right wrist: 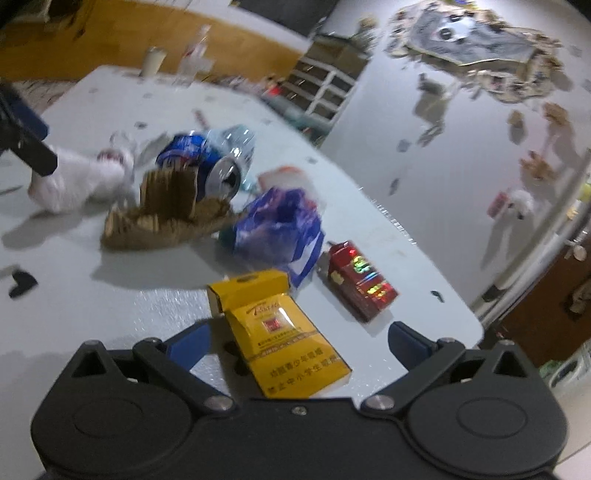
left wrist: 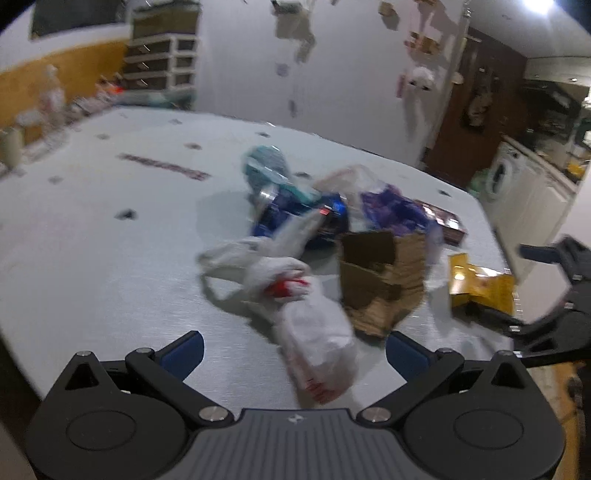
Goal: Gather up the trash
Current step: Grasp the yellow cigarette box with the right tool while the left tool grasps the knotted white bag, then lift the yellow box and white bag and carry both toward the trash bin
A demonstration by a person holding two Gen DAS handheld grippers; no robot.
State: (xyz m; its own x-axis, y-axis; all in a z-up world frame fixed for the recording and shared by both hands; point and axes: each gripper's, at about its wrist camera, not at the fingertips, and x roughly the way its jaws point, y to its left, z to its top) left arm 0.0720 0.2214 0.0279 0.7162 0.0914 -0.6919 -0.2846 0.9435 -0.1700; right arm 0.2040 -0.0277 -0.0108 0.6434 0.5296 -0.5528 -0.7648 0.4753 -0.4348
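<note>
Both the left claw [left wrist: 295,352] and right claw [right wrist: 297,343] gaped wide, straddling a white bag [left wrist: 314,343] and yellow box [right wrist: 284,339] near the surface [left wrist: 110,258] edge.

Bkgd: white wall [left wrist: 351,74] w/ small hung items. White drawer unit [left wrist: 162,55] rear left, beside tan wall [left wrist: 74,70]. Brown door [left wrist: 480,103], washing machine [left wrist: 506,173] right. Ceiling light [left wrist: 539,5] on. White table [left wrist: 92,240].

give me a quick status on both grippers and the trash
Left gripper open over white plastic bag. Right gripper open around yellow cigarette pack, not gripped. Rest of the trash piled on table: blue can, cardboard. Path clear.
</note>
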